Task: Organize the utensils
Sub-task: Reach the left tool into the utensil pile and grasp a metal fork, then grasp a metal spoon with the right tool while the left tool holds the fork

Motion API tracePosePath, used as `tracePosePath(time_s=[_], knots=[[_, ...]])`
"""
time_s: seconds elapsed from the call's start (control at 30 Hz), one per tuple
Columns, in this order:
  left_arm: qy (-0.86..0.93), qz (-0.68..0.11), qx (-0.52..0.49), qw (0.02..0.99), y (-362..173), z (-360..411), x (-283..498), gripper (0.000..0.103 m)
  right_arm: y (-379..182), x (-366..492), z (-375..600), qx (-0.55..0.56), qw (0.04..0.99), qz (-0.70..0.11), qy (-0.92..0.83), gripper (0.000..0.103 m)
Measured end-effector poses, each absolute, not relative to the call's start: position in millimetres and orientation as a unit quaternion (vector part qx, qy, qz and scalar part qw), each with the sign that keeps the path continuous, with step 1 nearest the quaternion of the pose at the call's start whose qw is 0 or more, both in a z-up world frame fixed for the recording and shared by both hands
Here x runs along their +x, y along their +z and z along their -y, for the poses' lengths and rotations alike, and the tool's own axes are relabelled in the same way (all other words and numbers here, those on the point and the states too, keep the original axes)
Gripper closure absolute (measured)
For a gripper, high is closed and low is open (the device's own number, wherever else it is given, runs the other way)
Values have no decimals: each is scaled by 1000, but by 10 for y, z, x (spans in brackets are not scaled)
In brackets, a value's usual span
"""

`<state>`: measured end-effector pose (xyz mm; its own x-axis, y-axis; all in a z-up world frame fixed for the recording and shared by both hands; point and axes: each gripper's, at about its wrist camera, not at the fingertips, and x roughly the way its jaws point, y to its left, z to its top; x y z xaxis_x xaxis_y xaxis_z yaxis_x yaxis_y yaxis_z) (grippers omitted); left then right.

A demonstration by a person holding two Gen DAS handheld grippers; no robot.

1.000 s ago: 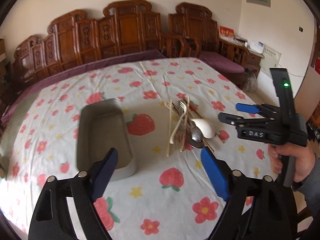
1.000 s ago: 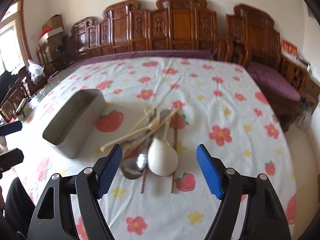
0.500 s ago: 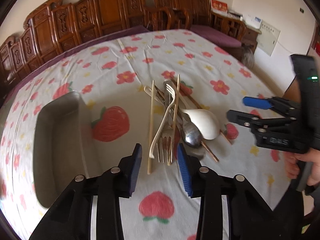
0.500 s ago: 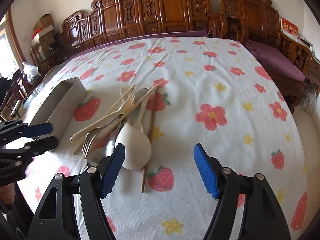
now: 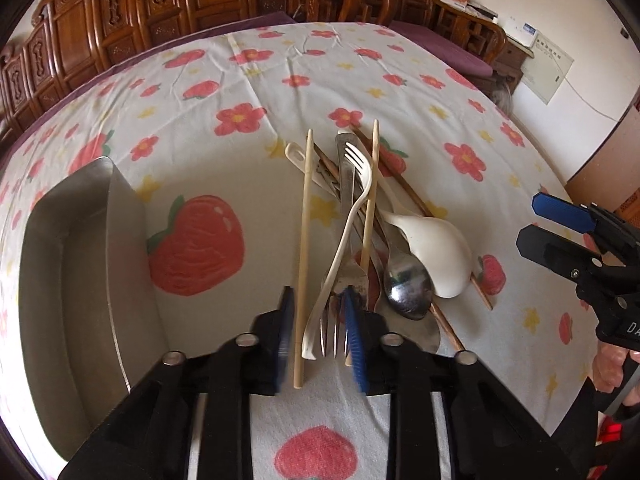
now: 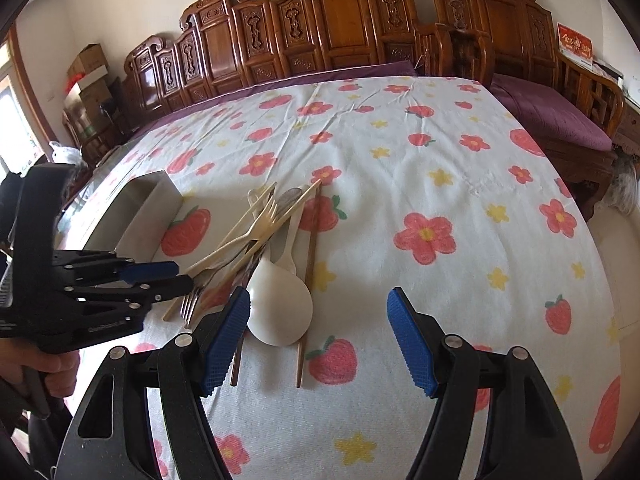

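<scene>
A pile of utensils lies on the flowered tablecloth: a cream plastic fork (image 5: 352, 216), a metal fork (image 5: 340, 320), pale chopsticks (image 5: 303, 248), a metal spoon (image 5: 408, 284), a white ladle spoon (image 5: 436, 256) and brown chopsticks (image 5: 460, 320). My left gripper (image 5: 318, 336) is narrowly open, its jaws on either side of the near ends of a pale chopstick, the cream fork and the metal fork. It also shows in the right wrist view (image 6: 168, 276). My right gripper (image 6: 320, 336) is wide open and empty just in front of the ladle spoon (image 6: 280, 308).
A grey metal tray (image 5: 68, 280) stands left of the pile, also seen in the right wrist view (image 6: 136, 216). Carved wooden benches (image 6: 320, 40) with purple cushions line the far and right sides of the table.
My left gripper has moved forward to the pile and narrowed from wide open to a small gap around the utensil ends. My right gripper has come closer to the ladle spoon and stays wide open.
</scene>
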<state>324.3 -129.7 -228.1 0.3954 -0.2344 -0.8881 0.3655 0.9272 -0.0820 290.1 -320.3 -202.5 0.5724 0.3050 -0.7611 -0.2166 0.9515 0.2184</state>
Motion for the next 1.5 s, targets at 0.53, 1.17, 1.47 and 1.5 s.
tracePosePath(time_s=[0.53, 1.17, 1.47, 1.5], knots=[[-207, -497, 60, 841, -1907, 1220, 3029, 99, -2007, 2862, 3021, 11, 879, -451, 154, 30], [-207, -453, 40, 866, -1473, 679, 2786, 99, -2110, 3430, 2450, -11, 845, -505, 177, 58], [-218, -437, 17, 873, -1384, 557, 2705, 99, -2145, 3461, 2252, -3, 840, -518, 164, 72], [-218, -436, 15, 873, -1389, 542, 2693, 99, -2130, 3459, 2222, -9, 840, -518, 159, 72]])
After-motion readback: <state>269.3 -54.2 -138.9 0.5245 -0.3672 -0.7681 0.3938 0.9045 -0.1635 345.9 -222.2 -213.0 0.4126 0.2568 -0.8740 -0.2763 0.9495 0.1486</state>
